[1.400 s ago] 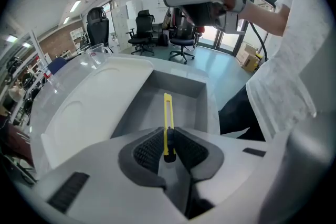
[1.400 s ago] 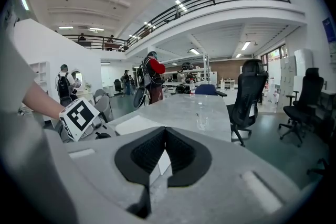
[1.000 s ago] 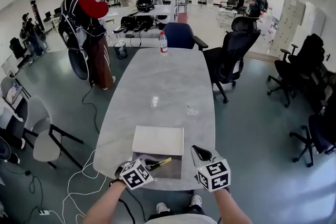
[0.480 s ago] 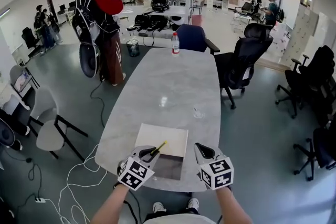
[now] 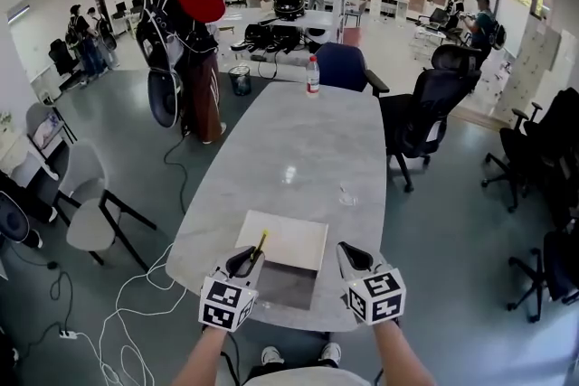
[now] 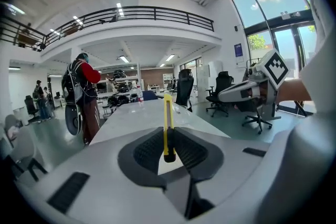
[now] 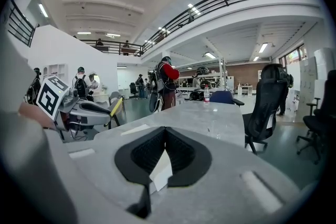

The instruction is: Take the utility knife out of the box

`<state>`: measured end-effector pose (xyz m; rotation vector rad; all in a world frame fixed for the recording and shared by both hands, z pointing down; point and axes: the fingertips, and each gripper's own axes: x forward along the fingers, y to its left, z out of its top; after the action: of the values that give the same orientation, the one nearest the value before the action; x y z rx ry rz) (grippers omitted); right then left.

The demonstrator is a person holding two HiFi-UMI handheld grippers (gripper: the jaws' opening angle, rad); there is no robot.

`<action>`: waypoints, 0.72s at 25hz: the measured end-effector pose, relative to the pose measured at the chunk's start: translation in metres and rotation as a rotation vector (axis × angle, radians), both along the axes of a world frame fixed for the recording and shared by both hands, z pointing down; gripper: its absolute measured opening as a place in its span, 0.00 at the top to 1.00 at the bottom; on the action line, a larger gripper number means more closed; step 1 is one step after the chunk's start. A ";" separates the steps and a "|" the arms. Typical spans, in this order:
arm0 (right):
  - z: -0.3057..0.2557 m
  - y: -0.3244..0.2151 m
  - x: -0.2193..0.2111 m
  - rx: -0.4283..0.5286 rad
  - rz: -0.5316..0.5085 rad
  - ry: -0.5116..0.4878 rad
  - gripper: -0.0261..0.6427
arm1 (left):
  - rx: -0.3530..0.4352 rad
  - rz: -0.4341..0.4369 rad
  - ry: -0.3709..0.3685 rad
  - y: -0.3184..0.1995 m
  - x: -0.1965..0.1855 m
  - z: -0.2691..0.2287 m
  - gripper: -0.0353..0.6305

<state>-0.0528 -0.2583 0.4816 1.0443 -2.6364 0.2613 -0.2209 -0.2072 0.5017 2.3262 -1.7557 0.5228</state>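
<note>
The person stands at the near end of a long grey table [image 5: 298,149] and holds one gripper in each hand. The left gripper [image 5: 245,260] has its tongs narrow and closed on the utility knife [image 5: 261,245]. In the left gripper view the two dark pads [image 6: 147,148] press on the lower end of the yellow knife, and its slim body stands up and out from them toward the far end of the table. From the head view, the knife is outside the box [image 5: 288,287] and in the air, over the near left part of the white lid [image 5: 291,238].

The box sits at the near edge of the table, between the two grippers. Its dark inside is open, and the white lid lies flat on the far side of it.

The right gripper [image 5: 349,254] is just beside the right side of the box. In the right gripper view its tongs are together and they hold nothing; only a white piece of the box shows below the pads.

At the far end of the table there is a water bottle [image 5: 312,75], and behind it a blue chair [image 5: 340,66]. A black office chair [image 5: 432,104] stands to the right of the table. On the far left a person in a red and black top [image 5: 185,32] stands on the floor.
</note>
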 end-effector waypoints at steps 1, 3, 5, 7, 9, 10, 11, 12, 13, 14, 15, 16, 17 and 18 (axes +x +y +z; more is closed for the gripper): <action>-0.001 0.000 0.000 0.002 0.000 -0.001 0.95 | 0.006 -0.017 0.010 0.002 -0.004 -0.002 0.85; -0.003 0.000 -0.001 0.005 0.001 -0.005 0.95 | 0.019 -0.051 0.028 0.005 -0.013 -0.004 0.86; -0.004 0.000 -0.001 0.009 0.003 -0.009 0.95 | 0.033 -0.086 0.050 0.007 -0.021 -0.007 0.86; -0.005 0.000 -0.001 0.014 0.003 -0.012 0.95 | 0.046 -0.116 0.075 0.008 -0.027 -0.009 0.85; -0.007 -0.002 0.000 0.017 0.004 -0.015 0.95 | 0.058 -0.137 0.097 0.007 -0.032 -0.012 0.86; -0.008 -0.002 0.000 0.019 0.006 -0.016 0.95 | 0.063 -0.144 0.107 0.007 -0.033 -0.014 0.85; -0.009 -0.003 0.000 0.019 0.007 -0.017 0.95 | 0.066 -0.148 0.113 0.007 -0.034 -0.016 0.86; -0.009 -0.003 0.001 0.019 0.009 -0.018 0.95 | 0.068 -0.149 0.115 0.007 -0.035 -0.017 0.85; -0.010 -0.003 0.001 0.020 0.011 -0.020 0.95 | 0.069 -0.149 0.116 0.007 -0.035 -0.018 0.86; -0.010 -0.003 0.002 0.020 0.013 -0.023 0.95 | 0.069 -0.148 0.115 0.007 -0.034 -0.018 0.85; -0.010 -0.003 0.002 0.021 0.014 -0.026 0.95 | 0.069 -0.147 0.115 0.006 -0.033 -0.018 0.86; -0.010 -0.004 0.003 0.023 0.015 -0.027 0.95 | 0.068 -0.145 0.114 0.006 -0.032 -0.018 0.86; -0.010 -0.004 0.003 0.025 0.016 -0.028 0.95 | 0.067 -0.143 0.113 0.005 -0.030 -0.017 0.85; -0.010 -0.005 0.003 0.028 0.016 -0.027 0.95 | 0.064 -0.140 0.112 0.004 -0.029 -0.016 0.85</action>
<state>-0.0494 -0.2631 0.4720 1.0787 -2.6640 0.2451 -0.2501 -0.2030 0.4858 2.2050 -1.8905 0.3119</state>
